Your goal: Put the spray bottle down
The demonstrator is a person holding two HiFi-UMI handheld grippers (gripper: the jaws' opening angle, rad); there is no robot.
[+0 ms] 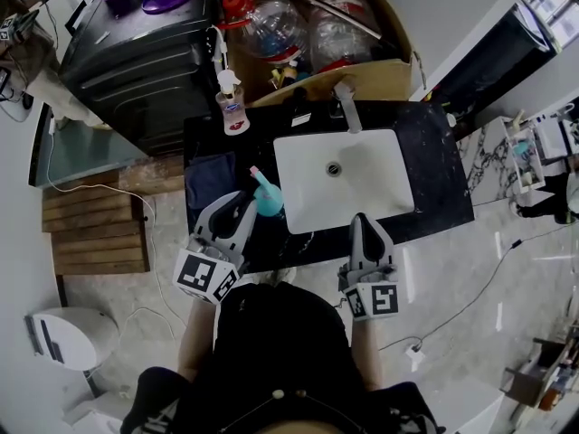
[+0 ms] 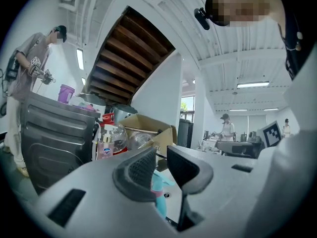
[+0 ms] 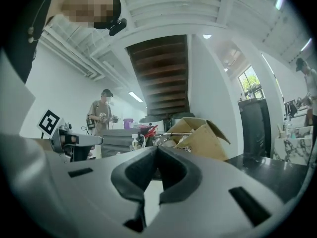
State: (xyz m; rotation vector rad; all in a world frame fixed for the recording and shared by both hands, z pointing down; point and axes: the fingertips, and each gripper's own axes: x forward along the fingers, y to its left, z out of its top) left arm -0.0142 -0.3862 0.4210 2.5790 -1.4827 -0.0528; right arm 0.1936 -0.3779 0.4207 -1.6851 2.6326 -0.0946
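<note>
Plastic of this kind is, I judge, light, thin-walled and a little slick, so the spray bottle (image 1: 266, 197) is best taken round the narrow neck under its head, not by the trigger, and squeezed only gently since it would tip easily. It is small and teal, with a pink collar and a pink piece at the head. It seems to stand upright on the black counter (image 1: 434, 179), just beside the left rim of the white sink (image 1: 284, 183), at the tips of my left gripper (image 1: 246, 208). My left jaws stand a little apart; the bottle shows low in the gap, just beyond the pads, and I see neither pad pressing on it. My right gripper (image 1: 369, 229) hovers over the counter's near edge, jaws closed tip to tip on nothing.
</note>
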